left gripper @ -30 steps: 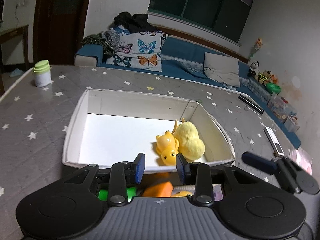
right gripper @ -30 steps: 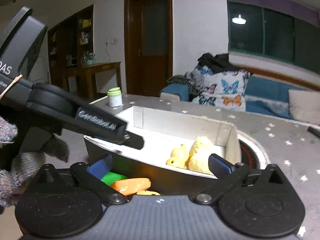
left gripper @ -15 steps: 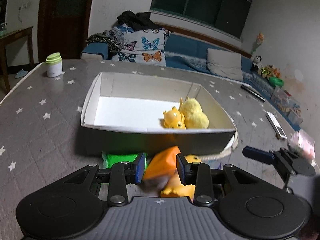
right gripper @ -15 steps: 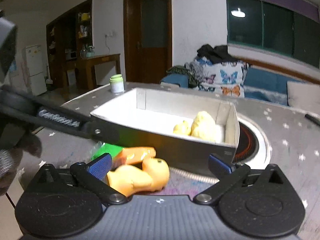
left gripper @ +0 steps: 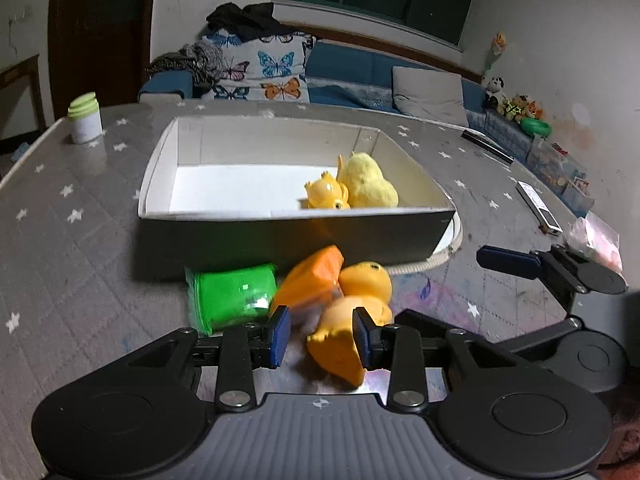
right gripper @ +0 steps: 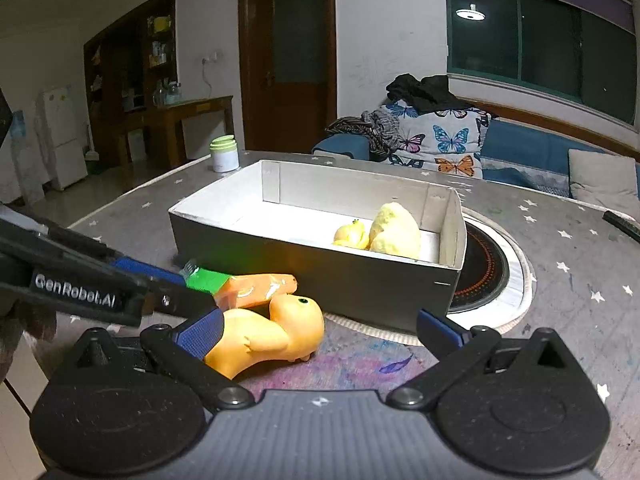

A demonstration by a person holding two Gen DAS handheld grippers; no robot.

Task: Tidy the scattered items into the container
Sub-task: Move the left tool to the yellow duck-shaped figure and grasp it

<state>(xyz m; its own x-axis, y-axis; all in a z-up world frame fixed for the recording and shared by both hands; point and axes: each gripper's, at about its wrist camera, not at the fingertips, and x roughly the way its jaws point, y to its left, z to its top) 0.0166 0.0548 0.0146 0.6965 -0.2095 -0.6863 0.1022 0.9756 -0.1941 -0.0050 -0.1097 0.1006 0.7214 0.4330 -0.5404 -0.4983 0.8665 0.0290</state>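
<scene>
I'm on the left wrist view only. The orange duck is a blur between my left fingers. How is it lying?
Observer: From the right wrist view, the orange duck lies on its side, with its head toward the box and one eye facing up.
Operator: I see just one finger of the right gripper. Is it open?
Observer: Yes. The right gripper is wide open and holds nothing. The duck's tail end is next to its left finger.
Operator: What is the white rim at the box's right end?
Observer: It belongs to a round black hob plate with a white ring around it. That end of the box sits over its edge.
</scene>
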